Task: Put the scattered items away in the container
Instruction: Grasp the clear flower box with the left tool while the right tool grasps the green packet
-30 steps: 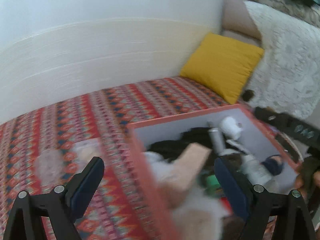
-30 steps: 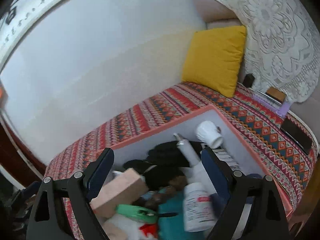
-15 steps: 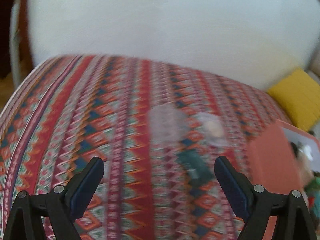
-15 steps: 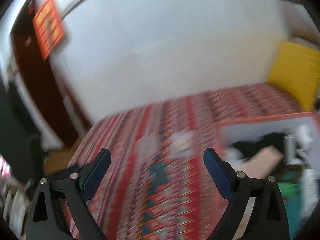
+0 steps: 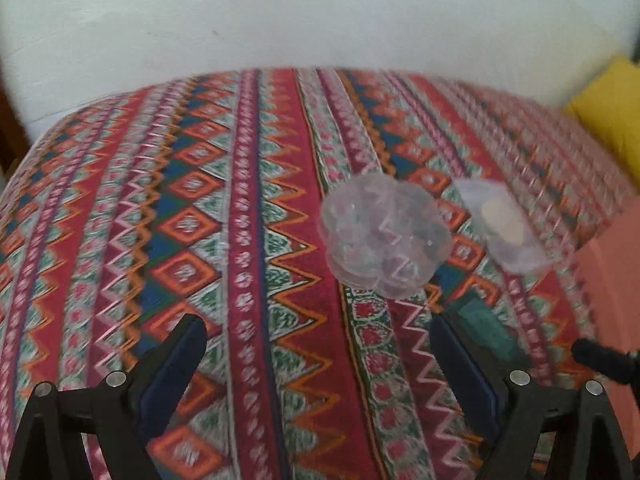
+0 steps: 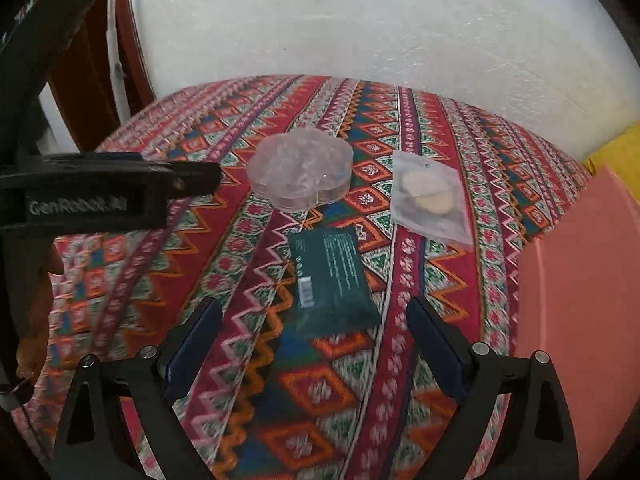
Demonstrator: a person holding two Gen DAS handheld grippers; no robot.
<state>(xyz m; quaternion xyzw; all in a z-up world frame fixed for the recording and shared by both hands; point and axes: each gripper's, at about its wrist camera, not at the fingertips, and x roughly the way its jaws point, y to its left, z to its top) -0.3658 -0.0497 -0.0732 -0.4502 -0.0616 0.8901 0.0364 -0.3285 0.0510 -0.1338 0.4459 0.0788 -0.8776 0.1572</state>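
Three loose items lie on the patterned bedspread [image 6: 224, 264]. A clear flower-shaped plastic box [image 6: 300, 174] [image 5: 386, 236] sits furthest back. To its right lies a clear zip bag [image 6: 430, 196] [image 5: 506, 226] with pale round pieces inside. A dark green packet [image 6: 332, 280] [image 5: 484, 320] lies just ahead of my right gripper [image 6: 314, 344], which is open and empty. My left gripper [image 5: 320, 364] is open and empty too, with the clear box ahead of it, slightly right. The salmon container's wall [image 6: 580, 304] [image 5: 616, 280] stands at the right.
A white wall [image 6: 360, 28] backs the bed. A yellow cushion [image 5: 612, 112] shows at the far right. The left gripper's body [image 6: 100, 196] and a hand [image 6: 36, 320] fill the left of the right wrist view. A dark wooden frame [image 6: 96, 80] stands beyond the bed's left end.
Both grippers have swung left, away from the filled container toward the loose items on the bedspread. The clear box, bag and green packet are now closer and sharper. Both stay open.
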